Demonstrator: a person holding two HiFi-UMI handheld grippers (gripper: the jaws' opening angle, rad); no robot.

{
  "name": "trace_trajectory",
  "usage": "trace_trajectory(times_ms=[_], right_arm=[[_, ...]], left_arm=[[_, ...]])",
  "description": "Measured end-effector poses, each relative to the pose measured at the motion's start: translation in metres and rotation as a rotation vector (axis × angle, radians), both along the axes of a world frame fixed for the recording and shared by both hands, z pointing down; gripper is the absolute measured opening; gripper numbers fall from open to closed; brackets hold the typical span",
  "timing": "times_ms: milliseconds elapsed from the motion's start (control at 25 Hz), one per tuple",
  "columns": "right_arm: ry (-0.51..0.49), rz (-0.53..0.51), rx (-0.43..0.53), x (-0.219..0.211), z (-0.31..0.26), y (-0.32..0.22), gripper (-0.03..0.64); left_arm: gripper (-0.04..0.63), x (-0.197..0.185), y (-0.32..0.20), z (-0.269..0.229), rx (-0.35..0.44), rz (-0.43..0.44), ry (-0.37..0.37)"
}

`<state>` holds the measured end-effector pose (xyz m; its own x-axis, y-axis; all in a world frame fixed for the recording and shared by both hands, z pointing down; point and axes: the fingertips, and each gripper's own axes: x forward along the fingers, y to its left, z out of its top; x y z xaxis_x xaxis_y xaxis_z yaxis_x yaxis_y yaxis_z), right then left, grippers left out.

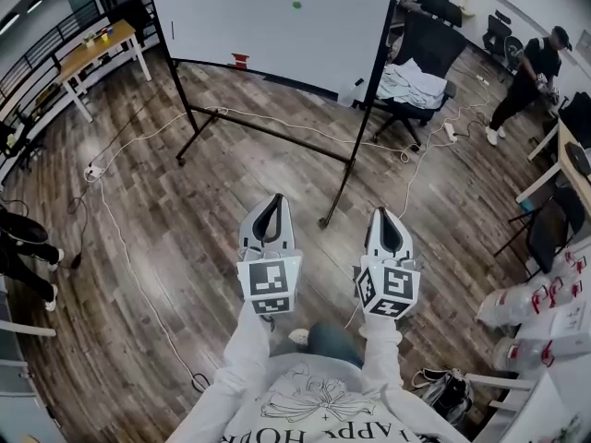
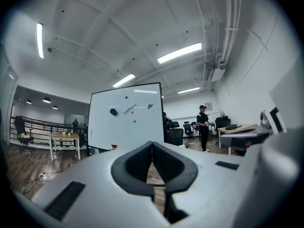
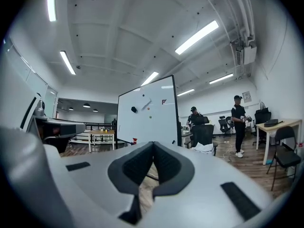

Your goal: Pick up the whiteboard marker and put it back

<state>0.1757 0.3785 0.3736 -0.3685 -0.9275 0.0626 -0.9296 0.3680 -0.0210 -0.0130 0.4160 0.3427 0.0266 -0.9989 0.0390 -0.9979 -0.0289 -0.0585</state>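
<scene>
Wood-plank office floor (image 1: 185,229), pale cables trailing across it. Ahead stands a large white whiteboard on a black wheeled stand (image 1: 277,17), well apart from both grippers. The slim pale whiteboard marker (image 2: 129,109) sits slanted on the upper part of the board, just beside a small black eraser (image 2: 114,111). A round orange magnet (image 2: 132,112) and a round green magnet (image 2: 134,121) sit just under it. The white, dark-padded left gripper (image 1: 274,198) is held level, jaws closed tip to tip, nothing between them. The matching right gripper (image 1: 384,212) is the same: jaws together, empty. A black office chair heaped with grey cloth (image 1: 411,86) is right of the board, a person in dark clothes (image 1: 531,72) farther right, and a light wooden table (image 1: 97,49) far left.
</scene>
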Motion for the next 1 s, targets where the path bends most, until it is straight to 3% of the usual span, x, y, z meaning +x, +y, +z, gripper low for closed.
trace_trajectory(times_ms=[400,760,1000], right_arm=[[-0.006,0.013,-0.023,-0.011,0.008,-0.059,-0.002],[-0.010,-0.029,-0.012,-0.021,0.010,-0.187,0.000],[-0.031,-0.074,-0.001,-0.025,0.000,-0.279,0.043]], left_arm=[[0.006,-0.009,-0.059,0.011,-0.022,0.020,0.021],[0.006,-0.017,-0.177,0.016,-0.017,-0.019,0.022],[0.006,-0.015,-0.261,0.005,-0.001,-0.048,0.010]])
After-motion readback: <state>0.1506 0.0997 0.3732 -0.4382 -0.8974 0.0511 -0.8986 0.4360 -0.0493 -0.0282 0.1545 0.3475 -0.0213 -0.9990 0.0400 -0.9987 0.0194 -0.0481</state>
